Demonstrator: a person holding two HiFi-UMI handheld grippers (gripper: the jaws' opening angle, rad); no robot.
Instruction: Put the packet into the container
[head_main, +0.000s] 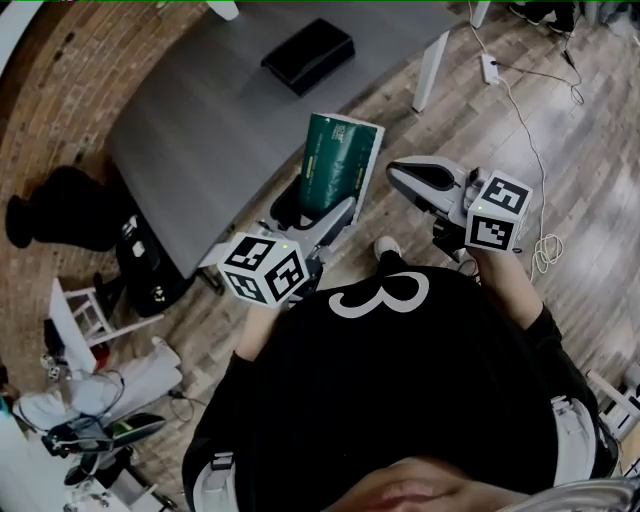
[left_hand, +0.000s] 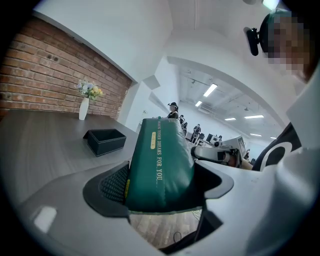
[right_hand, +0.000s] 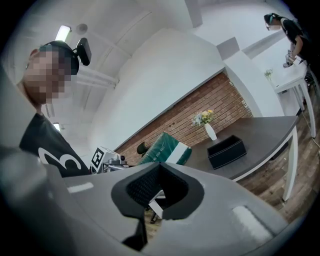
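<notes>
Left gripper view: the green packet (left_hand: 160, 165) is pinched by its lower end between the fingers of the left gripper (left_hand: 162, 192), and it stands up and out of them. In the head view it is held in the air just off the near edge of the grey desk (head_main: 190, 140), well apart from the black open-topped container (head_main: 308, 52) at the desk's far side. The right gripper (head_main: 415, 180) is held near it, its fingers pressed together on nothing. The carry is judged best done with a firm grip. The packet should be brought squarely over the container's opening and lowered in before it is released.
</notes>
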